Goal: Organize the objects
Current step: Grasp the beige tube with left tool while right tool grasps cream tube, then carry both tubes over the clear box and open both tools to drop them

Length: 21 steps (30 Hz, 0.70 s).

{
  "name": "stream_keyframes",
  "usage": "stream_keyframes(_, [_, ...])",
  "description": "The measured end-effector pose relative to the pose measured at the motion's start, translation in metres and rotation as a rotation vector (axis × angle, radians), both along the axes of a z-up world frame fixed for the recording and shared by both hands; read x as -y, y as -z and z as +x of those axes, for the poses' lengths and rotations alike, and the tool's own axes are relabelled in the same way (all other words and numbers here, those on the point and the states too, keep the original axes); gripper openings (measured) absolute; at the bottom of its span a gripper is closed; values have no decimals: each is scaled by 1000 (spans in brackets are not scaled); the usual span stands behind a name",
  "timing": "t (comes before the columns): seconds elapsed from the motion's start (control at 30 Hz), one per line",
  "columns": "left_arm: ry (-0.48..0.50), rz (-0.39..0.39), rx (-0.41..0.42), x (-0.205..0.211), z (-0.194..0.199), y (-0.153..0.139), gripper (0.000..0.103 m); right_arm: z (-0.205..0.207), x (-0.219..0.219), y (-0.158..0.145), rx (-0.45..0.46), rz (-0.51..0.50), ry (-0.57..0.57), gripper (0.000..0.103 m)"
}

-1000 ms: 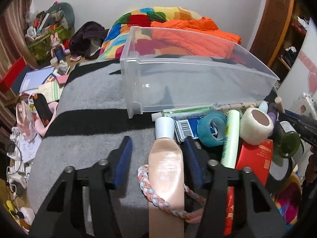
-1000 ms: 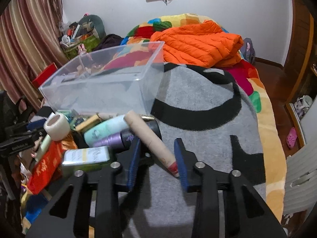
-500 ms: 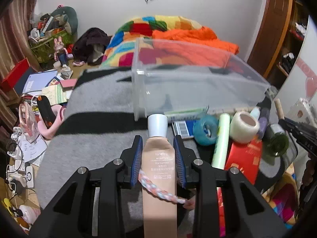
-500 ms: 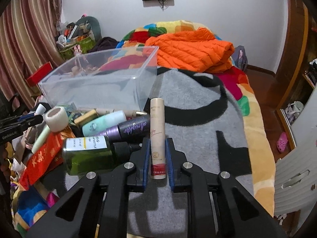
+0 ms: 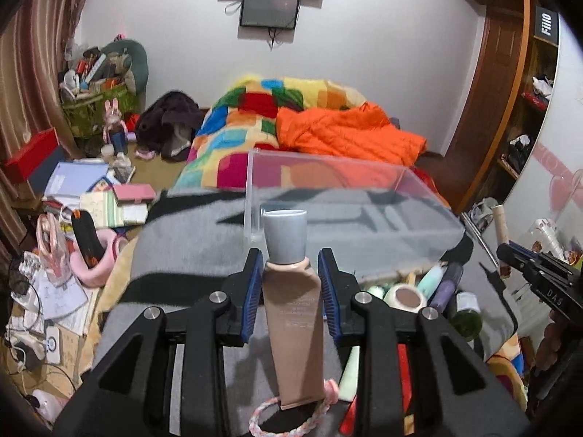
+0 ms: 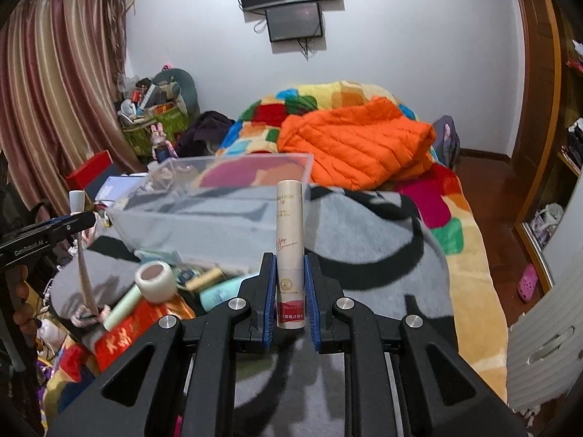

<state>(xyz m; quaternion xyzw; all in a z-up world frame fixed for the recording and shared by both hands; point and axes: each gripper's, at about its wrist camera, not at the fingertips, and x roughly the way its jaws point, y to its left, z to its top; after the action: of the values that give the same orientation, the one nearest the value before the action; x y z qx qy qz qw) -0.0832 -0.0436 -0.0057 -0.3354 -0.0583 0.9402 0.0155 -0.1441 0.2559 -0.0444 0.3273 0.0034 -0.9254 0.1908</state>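
Two items lifted | my left gripper jaws grasp tube, right gripper jaws grasp lip balm | bin empty, pile remains

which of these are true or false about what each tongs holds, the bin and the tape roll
1. The left tongs grip a beige tube with a grey cap. True.
2. The right tongs are open and hold nothing. False: they are shut on a slim lip balm stick.
3. The clear bin is packed with bottles. False: no bottles show inside it.
4. A white tape roll lies in the pile in front of the bin. True.
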Motion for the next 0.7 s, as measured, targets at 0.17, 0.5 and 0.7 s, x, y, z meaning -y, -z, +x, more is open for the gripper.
stream_keyframes(0.17, [19,-14,-45,-6,-5,-20,31,-7,12,-14,-40,-3,-24,14])
stream_keyframes(0.5, [54,17,-45,-9,-42,-46,31,-45,40,-36,-54,-8,-81,14])
stream_keyframes(0.7, [51,20,-55,-7,-72,-66,31,-76,53,-40,-28,6,-103,14])
